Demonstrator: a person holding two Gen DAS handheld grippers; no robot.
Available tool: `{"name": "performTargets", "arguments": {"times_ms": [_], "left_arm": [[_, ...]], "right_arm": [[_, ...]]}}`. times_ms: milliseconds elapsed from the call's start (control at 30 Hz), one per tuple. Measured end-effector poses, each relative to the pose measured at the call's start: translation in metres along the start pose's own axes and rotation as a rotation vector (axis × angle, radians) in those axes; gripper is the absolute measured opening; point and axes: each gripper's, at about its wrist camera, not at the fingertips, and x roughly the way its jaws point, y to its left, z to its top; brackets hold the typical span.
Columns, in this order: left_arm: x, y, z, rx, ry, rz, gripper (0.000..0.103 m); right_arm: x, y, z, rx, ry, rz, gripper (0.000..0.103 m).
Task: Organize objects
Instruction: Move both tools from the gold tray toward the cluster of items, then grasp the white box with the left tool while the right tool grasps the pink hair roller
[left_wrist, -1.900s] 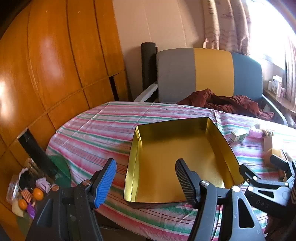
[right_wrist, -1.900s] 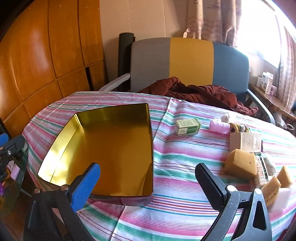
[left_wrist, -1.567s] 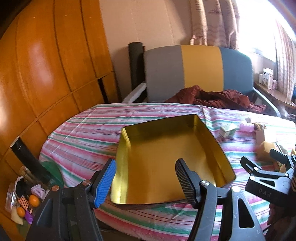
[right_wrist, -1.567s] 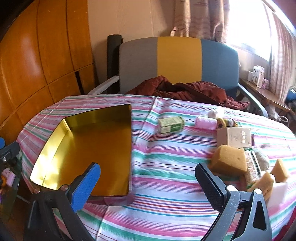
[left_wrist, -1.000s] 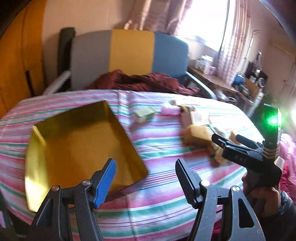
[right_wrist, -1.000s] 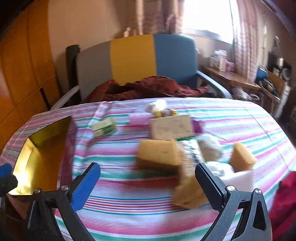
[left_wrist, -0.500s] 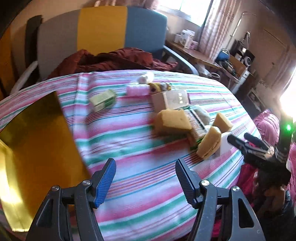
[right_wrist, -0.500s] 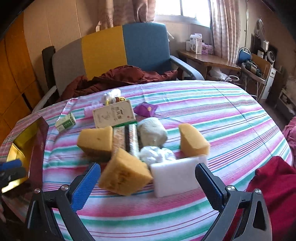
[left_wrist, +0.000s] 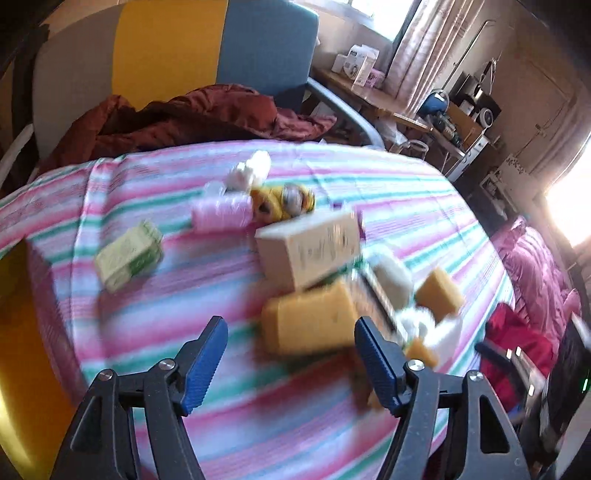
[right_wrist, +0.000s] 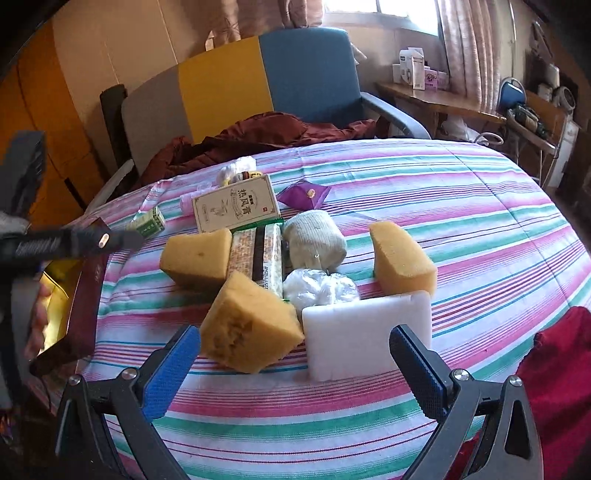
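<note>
Left gripper (left_wrist: 290, 349) angling downward, jaws opening, nothing between them; right gripper (right_wrist: 295, 356) gaping wide, tilting down, empty.

Motion blur smears the beige box (left_wrist: 308, 247) and sponges in the left wrist view; the gold tin (right_wrist: 59, 295) is cut off.

Both the left tongs (left_wrist: 290, 354) and the right tongs (right_wrist: 295, 363) had black plastic arms shaped like triangles with holes in them, shiny silver screws at the joints, and bumpy blue pads (right_wrist: 171, 373) on the inside of each tip.
</note>
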Motion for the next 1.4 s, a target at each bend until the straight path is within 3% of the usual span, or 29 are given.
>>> {"name": "performTargets", "arguments": {"times_ms": [167,267,367,533,700,733,967,1200,1400], "left_arm": [[0.040,0.016,0.030,-0.049,0.062,-0.090,0.080],[0.061,0.020,0.042,0.006,0.089,-0.108,0.082],[0.080,0.022,0.049,0.065,0.114,-0.104,0.082],[0.104,0.025,0.060,0.093,0.152,-0.183,0.083],[0.114,0.027,0.070,0.066,0.157,-0.245,0.081],[0.115,0.027,0.071,0.065,0.156,-0.254,0.076],[0.095,0.001,0.062,0.171,0.085,-0.239,0.055],[0.054,0.001,0.048,0.166,-0.012,-0.194,0.053],[-0.007,0.025,0.031,0.121,-0.106,-0.177,0.053]], "right_arm": [[0.000,-0.001,0.001,0.002,0.000,0.032,0.103],[0.001,-0.002,0.001,0.000,0.003,0.050,0.103],[0.005,-0.003,0.002,0.006,0.016,0.069,0.103],[0.008,-0.003,0.003,0.005,0.028,0.087,0.103],[0.013,-0.008,0.004,0.021,0.038,0.093,0.103],[0.014,-0.009,0.004,0.024,0.041,0.092,0.103],[0.016,-0.012,0.005,0.042,0.034,0.079,0.103],[0.006,-0.008,0.026,0.059,-0.007,0.071,0.103],[0.005,0.008,0.066,0.032,-0.059,0.127,0.102]]}}
